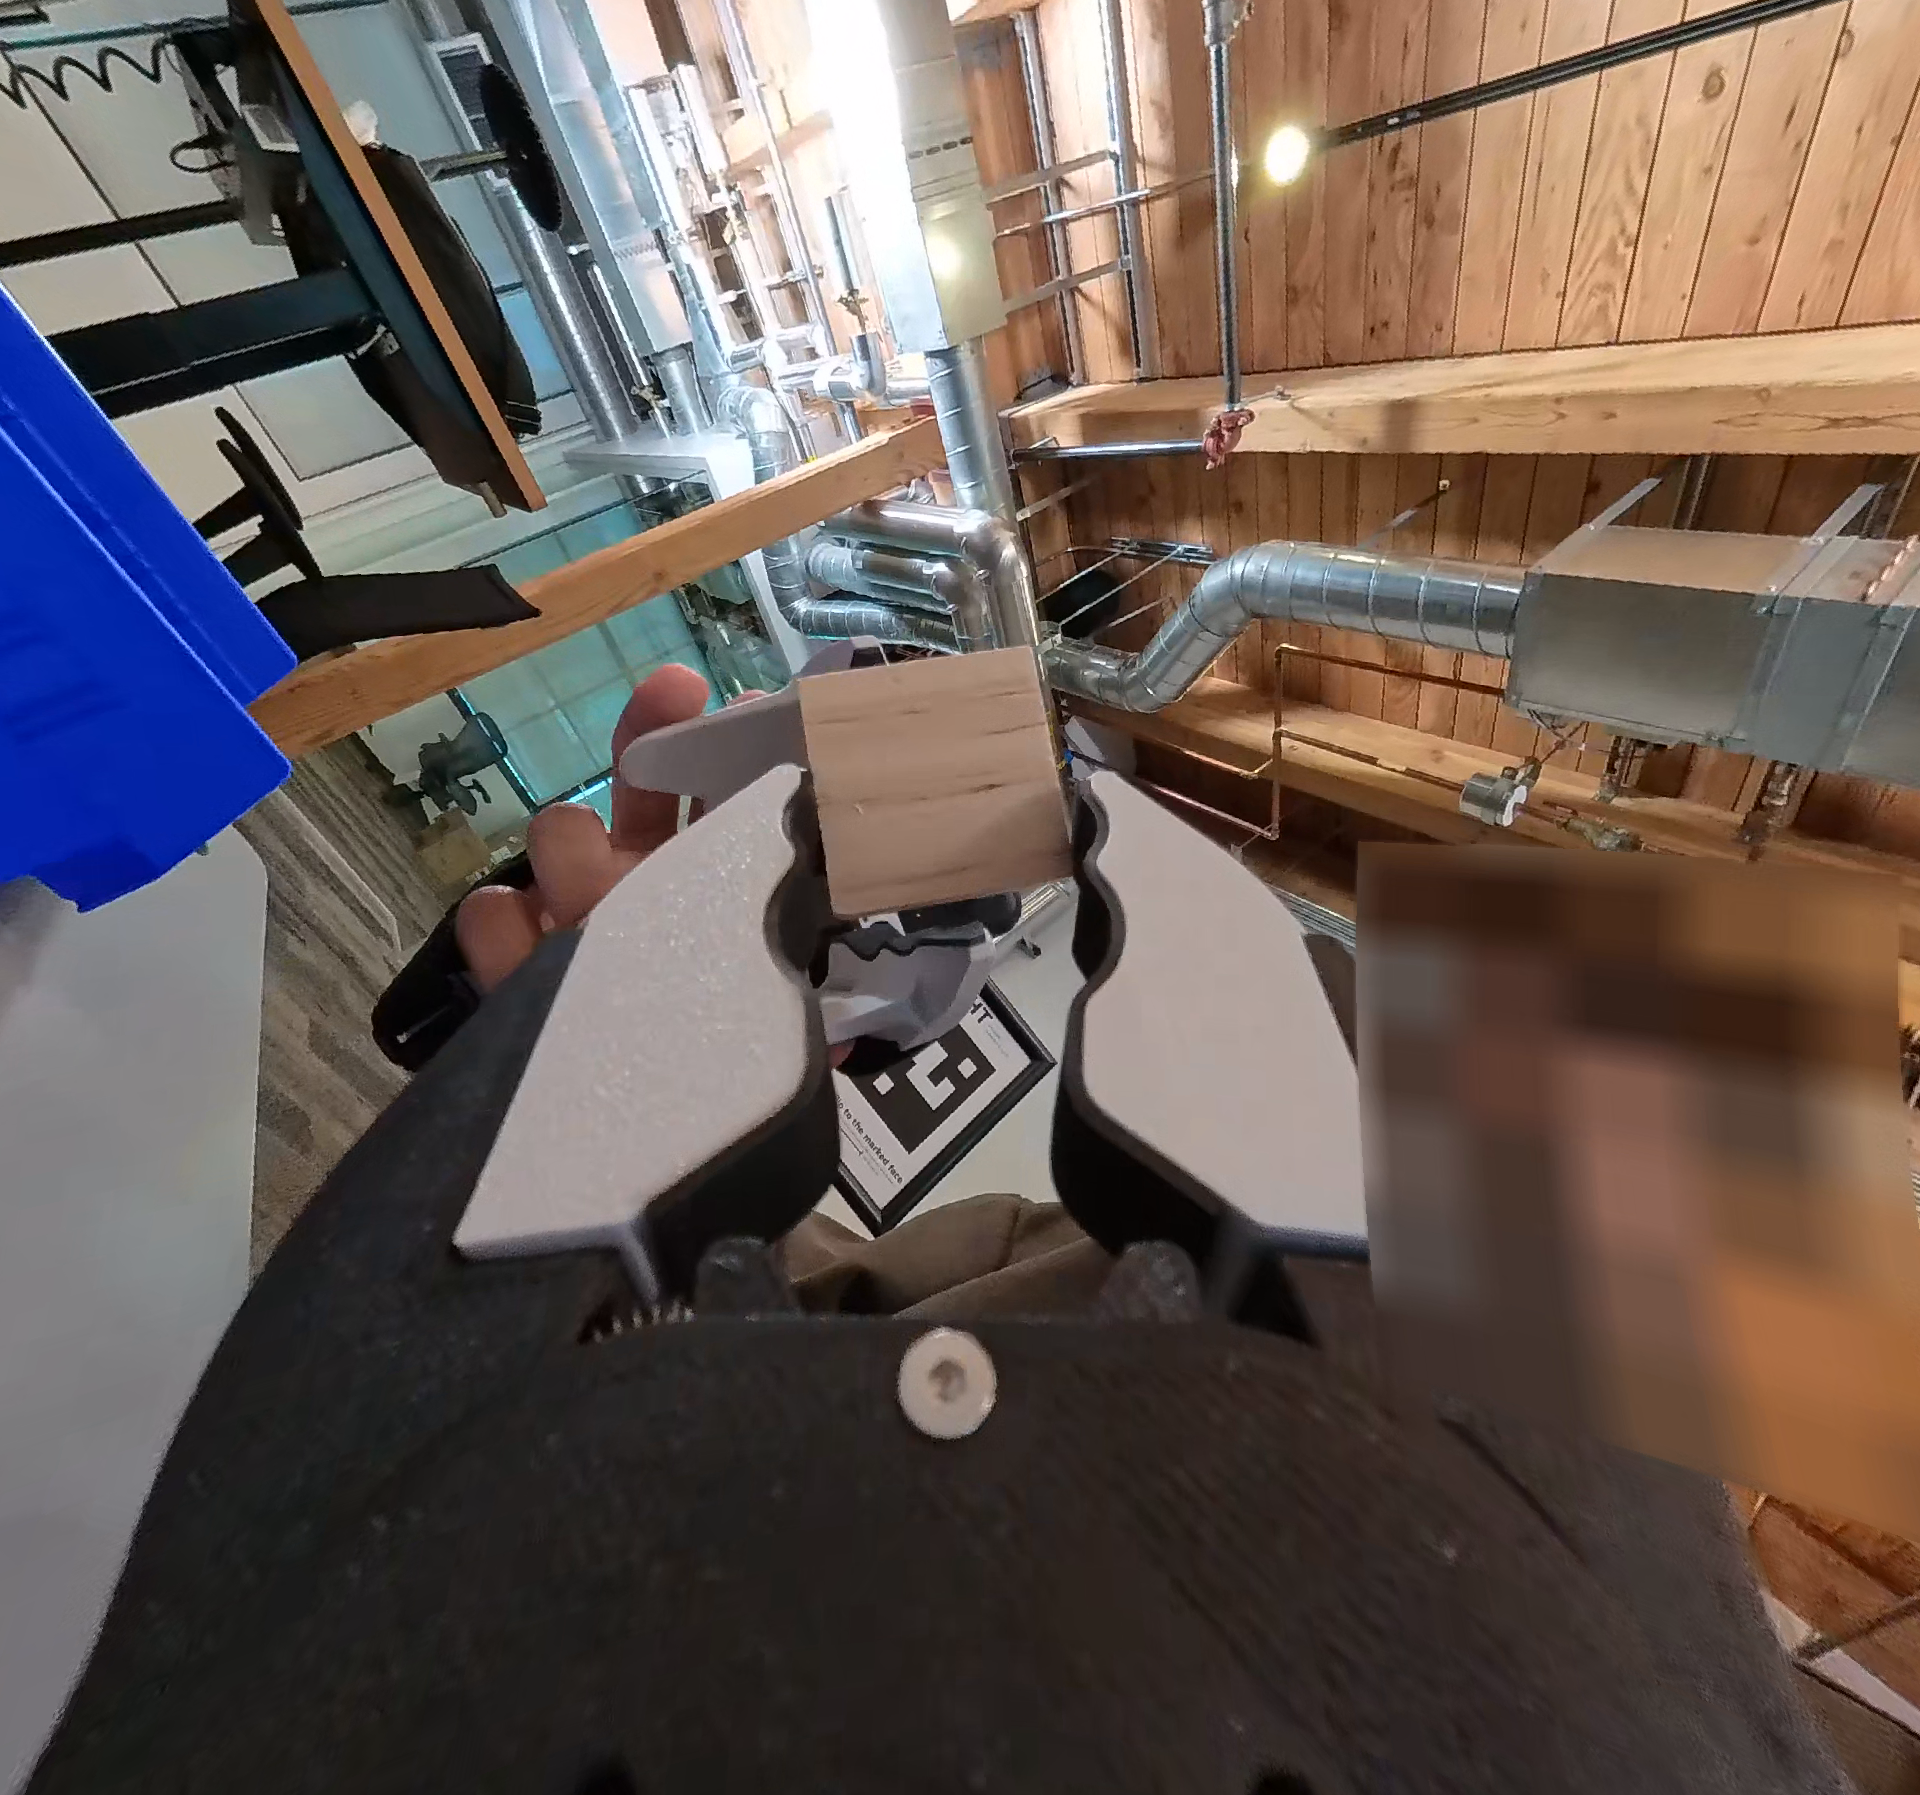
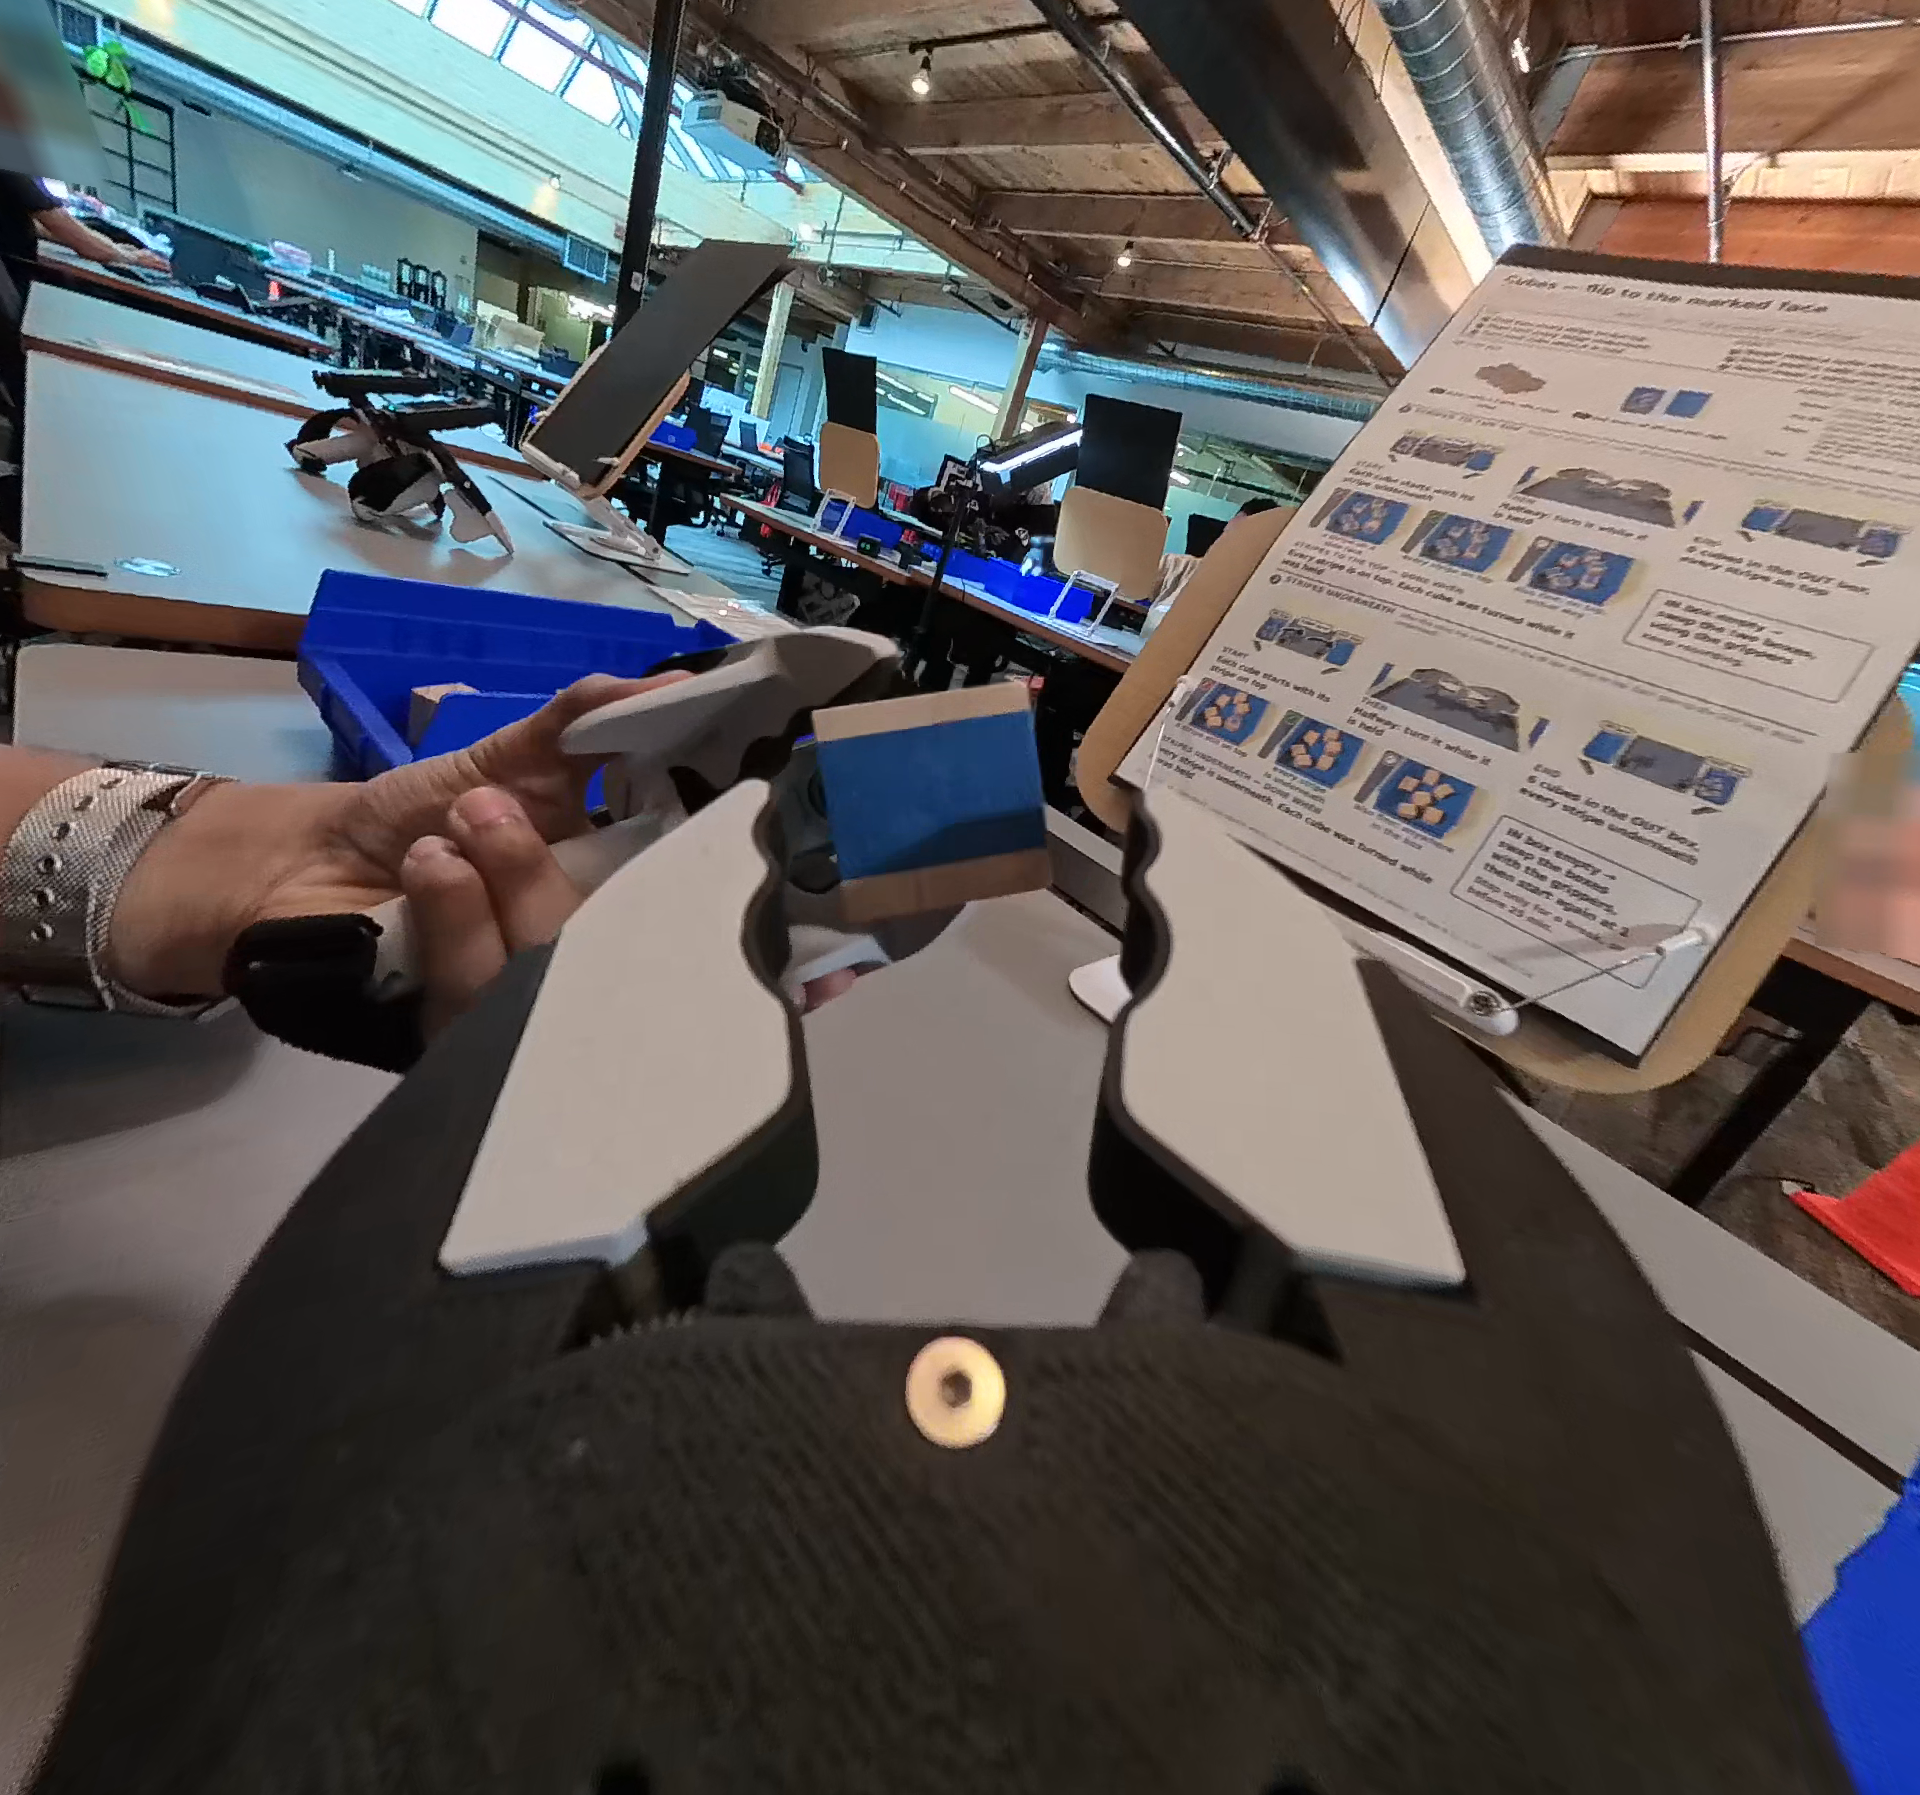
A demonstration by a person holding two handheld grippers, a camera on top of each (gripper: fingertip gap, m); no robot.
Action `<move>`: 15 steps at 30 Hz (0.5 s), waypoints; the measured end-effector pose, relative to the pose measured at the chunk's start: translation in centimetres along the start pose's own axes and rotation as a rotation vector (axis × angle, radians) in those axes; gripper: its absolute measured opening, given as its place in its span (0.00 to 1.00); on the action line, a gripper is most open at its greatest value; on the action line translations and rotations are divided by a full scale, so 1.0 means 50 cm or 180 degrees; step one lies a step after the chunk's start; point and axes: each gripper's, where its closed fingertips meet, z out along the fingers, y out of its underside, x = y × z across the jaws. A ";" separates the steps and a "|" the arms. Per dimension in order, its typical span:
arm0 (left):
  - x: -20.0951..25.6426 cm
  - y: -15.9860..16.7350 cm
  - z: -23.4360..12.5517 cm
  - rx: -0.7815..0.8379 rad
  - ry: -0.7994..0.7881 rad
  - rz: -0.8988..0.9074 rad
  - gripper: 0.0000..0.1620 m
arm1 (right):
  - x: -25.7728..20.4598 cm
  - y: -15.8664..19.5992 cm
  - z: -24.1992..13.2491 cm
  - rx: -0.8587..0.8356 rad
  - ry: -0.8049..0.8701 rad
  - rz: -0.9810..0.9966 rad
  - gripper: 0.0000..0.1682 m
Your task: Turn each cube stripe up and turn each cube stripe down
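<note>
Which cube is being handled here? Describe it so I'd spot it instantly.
Above the grey table, just left of the tilted instruction board, the left gripper holds a wooden cube in the air between the right gripper's open fingers. It shows a broad blue stripe, unlike the bare-wood cube lying in the blue bin behind.

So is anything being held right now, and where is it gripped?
The left gripper pinches the wooden cube by two opposite side faces; the right gripper is open, holding nothing.

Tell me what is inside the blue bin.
One wooden cube shows inside the blue bin, above its near wall. That wall and the hand hide the rest of the inside.
</note>
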 end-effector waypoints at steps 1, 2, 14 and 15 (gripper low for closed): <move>-0.002 0.000 0.000 0.0002 -0.0002 -0.0018 0.28 | -0.004 0.004 0.002 -0.0032 -0.0017 -0.0033 0.36; -0.004 0.002 0.000 -0.0011 -0.0003 -0.0037 0.28 | -0.007 0.007 0.003 -0.0061 -0.0017 -0.0086 0.34; -0.030 -0.010 -0.004 0.0153 -0.0351 0.0247 0.38 | 0.019 0.007 -0.003 -0.0082 0.0123 0.0014 0.26; -0.030 -0.016 -0.009 0.0203 -0.0368 0.0289 0.40 | 0.030 0.005 -0.007 -0.0074 0.0175 0.0052 0.26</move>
